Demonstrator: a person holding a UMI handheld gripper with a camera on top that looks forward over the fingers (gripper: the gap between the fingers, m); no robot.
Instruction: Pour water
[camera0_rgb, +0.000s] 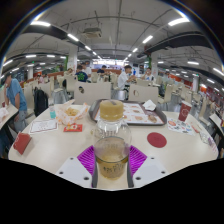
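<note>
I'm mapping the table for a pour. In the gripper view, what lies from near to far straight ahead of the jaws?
Glass jar of yellowish liquid held between the jaws, pressed by the purple pads → second jar → tray behind it.

The tongs (111, 160) grip a clear glass jar (111, 150) of yellowish liquid between purple pads (86, 158), raised over the pale worktop (60, 145); a red disc (157, 140) lies beside, a tray (140, 115) beyond

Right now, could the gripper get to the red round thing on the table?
Probably not yet. The gripper is shut on a glass bottle, so its fingers are full. The red disc lies just beyond the fingers, with bare table around it.
</note>
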